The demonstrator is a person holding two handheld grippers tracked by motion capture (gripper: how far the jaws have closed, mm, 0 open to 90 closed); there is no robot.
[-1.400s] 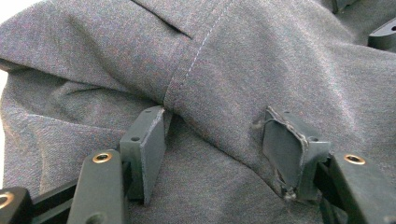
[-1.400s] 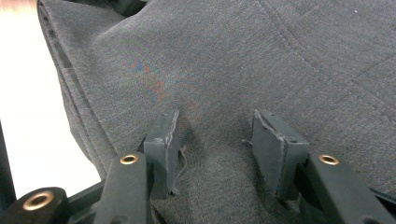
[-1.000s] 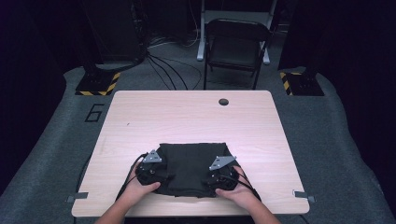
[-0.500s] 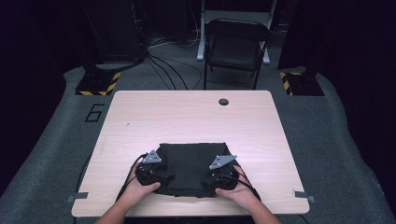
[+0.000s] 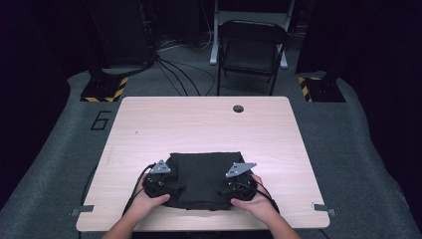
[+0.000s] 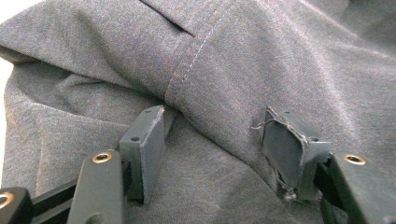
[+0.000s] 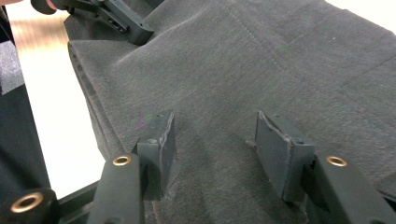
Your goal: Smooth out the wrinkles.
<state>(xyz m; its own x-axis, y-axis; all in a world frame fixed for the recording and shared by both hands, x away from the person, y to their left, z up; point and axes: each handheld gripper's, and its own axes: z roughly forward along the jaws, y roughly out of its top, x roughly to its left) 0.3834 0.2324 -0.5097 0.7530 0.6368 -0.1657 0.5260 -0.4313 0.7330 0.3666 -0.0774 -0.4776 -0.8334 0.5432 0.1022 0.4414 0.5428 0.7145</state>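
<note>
Both grippers rest on the folded dark cloth (image 5: 204, 179) at the table's (image 5: 199, 124) near edge: left gripper (image 6: 215, 140) spread apart, gripping nothing; right gripper (image 7: 215, 140) has just been opening, its pads on the fabric without pinching. The high view blurs the jaws against the cloth.

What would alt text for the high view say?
A person's two hands rest tongs, left and right, on a folded dark garment at the near edge of a light wooden table. A folding chair stands beyond.

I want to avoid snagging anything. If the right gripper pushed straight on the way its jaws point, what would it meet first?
Probably the dark folded garment: the right gripper, jaws open and just widening, sits right over the cloth, nothing between.
</note>
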